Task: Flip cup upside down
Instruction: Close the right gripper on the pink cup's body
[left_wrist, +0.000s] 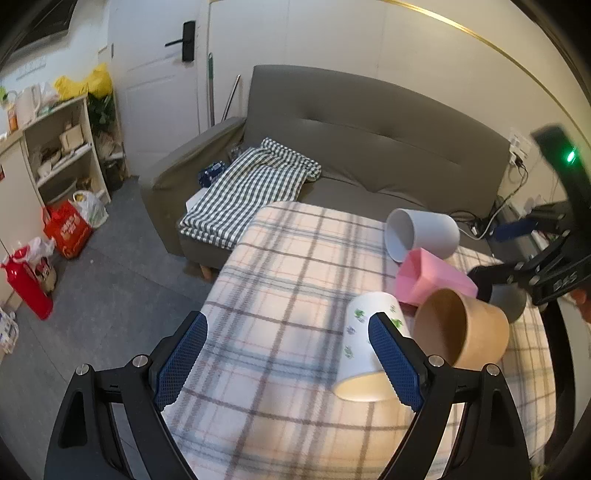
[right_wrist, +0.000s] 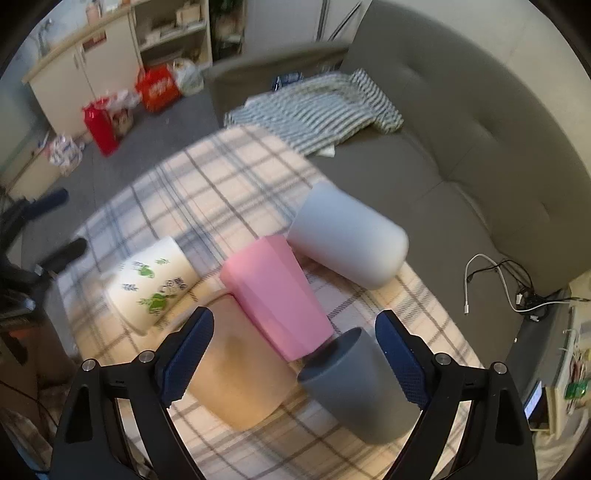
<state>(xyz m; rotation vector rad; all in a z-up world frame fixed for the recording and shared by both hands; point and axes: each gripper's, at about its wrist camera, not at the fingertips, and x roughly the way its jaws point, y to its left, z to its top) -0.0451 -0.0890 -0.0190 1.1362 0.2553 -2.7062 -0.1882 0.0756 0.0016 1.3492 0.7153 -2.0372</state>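
Observation:
Several cups lie on a plaid-covered table (left_wrist: 280, 280). A white cup with green prints (left_wrist: 360, 350) (right_wrist: 147, 284) lies on its side. A brown cup (left_wrist: 461, 332) (right_wrist: 236, 380), a pink cup (left_wrist: 432, 278) (right_wrist: 277, 295) and a large white cup (left_wrist: 421, 232) (right_wrist: 351, 236) also lie on their sides. A dark grey cup (right_wrist: 362, 384) stands tilted against the pink one. My left gripper (left_wrist: 288, 360) is open above the cloth, its right finger in front of the printed cup. My right gripper (right_wrist: 295, 354) is open over the brown, pink and grey cups.
A grey sofa (left_wrist: 369, 147) with a checked blanket (left_wrist: 251, 188) stands behind the table. Shelves (left_wrist: 62, 147), red bags (left_wrist: 66, 229) and clutter line the floor at left. Cables (right_wrist: 495, 273) and a socket strip lie at right.

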